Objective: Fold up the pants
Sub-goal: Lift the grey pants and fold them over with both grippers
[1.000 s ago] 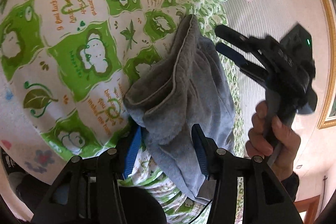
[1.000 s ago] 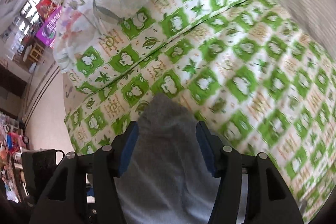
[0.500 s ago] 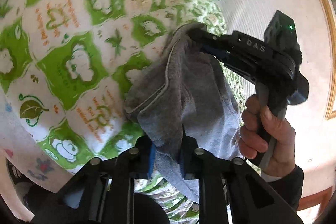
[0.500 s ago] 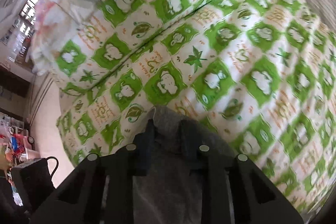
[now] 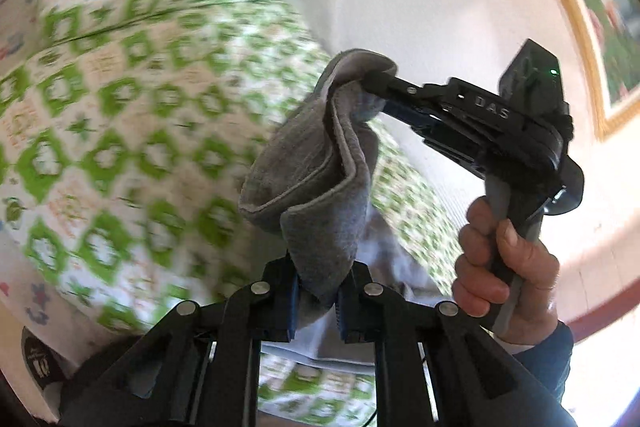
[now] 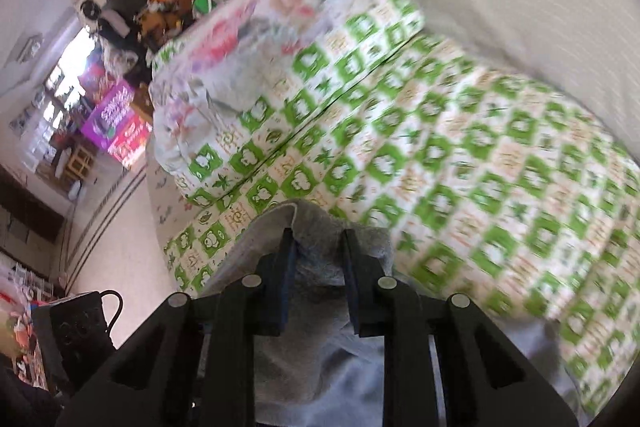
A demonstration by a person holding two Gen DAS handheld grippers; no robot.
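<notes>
Above green-patterned bedding (image 5: 120, 147), both grippers' fingers, open earlier, now pinch grey pants (image 5: 316, 187).

Bright daylight, motion blur, fisheye-warped edges

You can read one marking clearly: the raised letters "DAS" on the black side plate of the right gripper (image 5: 374, 95), seen from your left wrist camera. The orange writing in the pale squares of the green-and-white bedsheet (image 6: 460, 155) is too blurred to make out. The purple and pink boxes (image 6: 116, 125) carry print, but you cannot read it.
</notes>
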